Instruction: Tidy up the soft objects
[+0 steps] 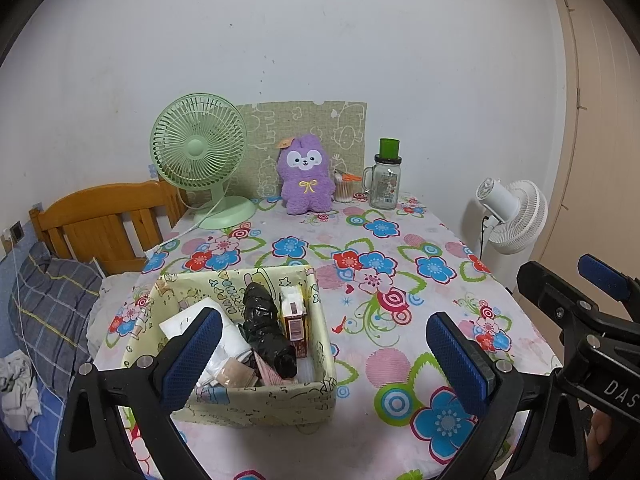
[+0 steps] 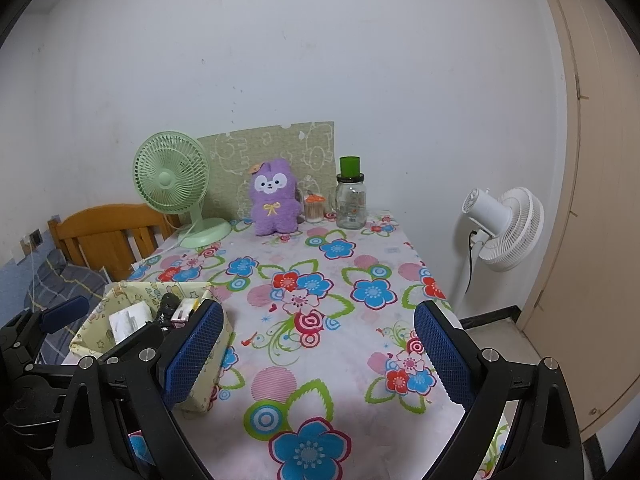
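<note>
A purple plush toy (image 1: pixel 306 180) (image 2: pixel 275 199) sits upright at the far edge of the flowered table, against a green patterned board. A pale yellow fabric box (image 1: pixel 240 396) (image 2: pixel 96 328) stands at the near left, holding a black rolled bag (image 1: pixel 264 328), a small carton and white packets. My left gripper (image 1: pixel 324 356) is open near the front edge, its left finger over the box. My right gripper (image 2: pixel 318 354) is open above the bare tablecloth, right of the box. Each gripper shows at the edge of the other's view. Nothing is held.
A green desk fan (image 1: pixel 200 156) (image 2: pixel 172 184) stands at the back left, a glass jar with a green cup (image 1: pixel 386 180) (image 2: pixel 351 200) and a cotton swab pot at the back right. A white floor fan (image 1: pixel 516 216) (image 2: pixel 504 228) stands right of the table, a bed to the left.
</note>
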`<state>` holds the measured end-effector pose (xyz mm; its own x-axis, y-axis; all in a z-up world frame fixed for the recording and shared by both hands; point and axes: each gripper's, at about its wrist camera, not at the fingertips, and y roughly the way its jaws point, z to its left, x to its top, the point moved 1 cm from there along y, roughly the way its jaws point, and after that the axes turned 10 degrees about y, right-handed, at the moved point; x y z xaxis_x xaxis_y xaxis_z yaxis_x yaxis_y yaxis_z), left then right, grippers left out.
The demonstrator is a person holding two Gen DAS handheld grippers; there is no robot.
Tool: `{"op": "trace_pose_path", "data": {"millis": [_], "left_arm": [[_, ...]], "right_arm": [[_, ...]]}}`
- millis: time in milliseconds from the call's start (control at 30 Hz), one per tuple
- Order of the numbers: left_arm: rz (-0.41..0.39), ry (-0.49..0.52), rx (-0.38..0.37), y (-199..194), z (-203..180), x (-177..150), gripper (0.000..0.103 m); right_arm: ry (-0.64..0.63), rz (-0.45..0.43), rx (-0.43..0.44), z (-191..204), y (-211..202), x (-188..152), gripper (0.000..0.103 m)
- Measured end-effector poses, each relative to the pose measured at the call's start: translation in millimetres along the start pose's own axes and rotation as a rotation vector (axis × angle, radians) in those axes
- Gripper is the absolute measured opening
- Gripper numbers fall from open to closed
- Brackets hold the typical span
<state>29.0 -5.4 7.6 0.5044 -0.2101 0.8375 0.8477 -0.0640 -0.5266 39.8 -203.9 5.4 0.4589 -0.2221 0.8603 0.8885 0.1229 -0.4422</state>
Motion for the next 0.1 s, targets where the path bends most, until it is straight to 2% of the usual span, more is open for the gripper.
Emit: {"op": "trace_pose_path", "data": {"millis": [100], "left_arm": [[-0.001, 0.006, 0.002, 2.5, 0.2, 1.1, 0.103]], "right_arm": [[0.001, 0.001, -0.001, -0.2, 4.4, 0.6, 0.098]]}}
